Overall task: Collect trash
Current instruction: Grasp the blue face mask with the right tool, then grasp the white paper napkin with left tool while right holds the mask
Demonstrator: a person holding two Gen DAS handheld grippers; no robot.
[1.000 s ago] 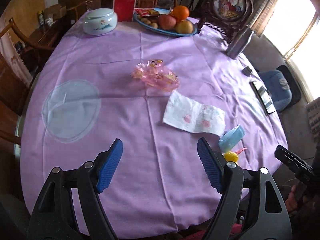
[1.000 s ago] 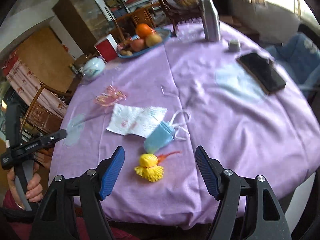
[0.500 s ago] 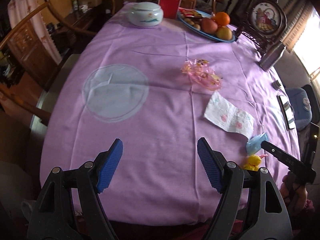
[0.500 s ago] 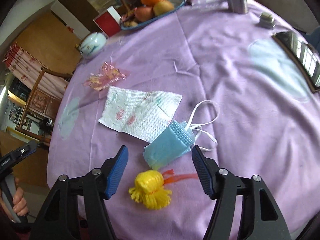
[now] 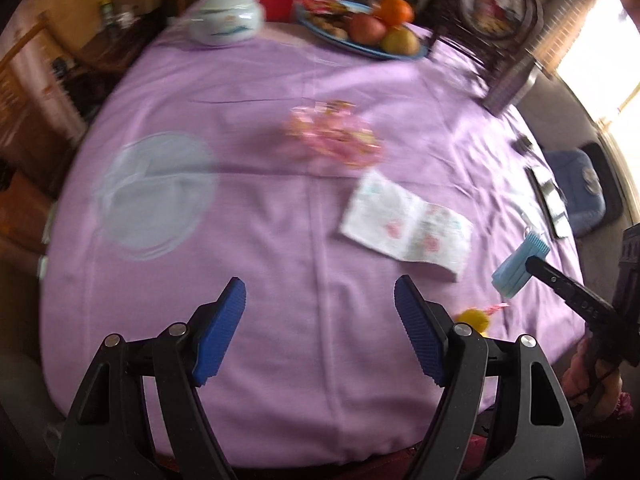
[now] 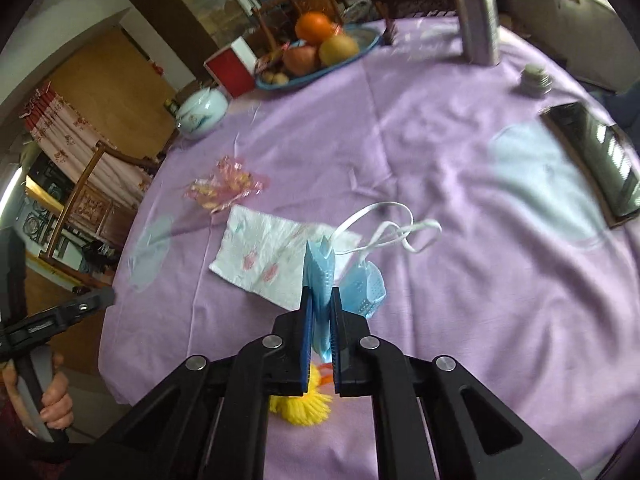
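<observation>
Right jaws pinched on pleated blue face mask, left jaws wide apart over lilac cloth

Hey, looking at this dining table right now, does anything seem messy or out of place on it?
Yes. Litter lies on the purple tablecloth: a crumpled pink plastic wrapper, a stained white paper napkin and a yellow tassel toy. The right gripper is shut on a folded blue face mask.
</observation>
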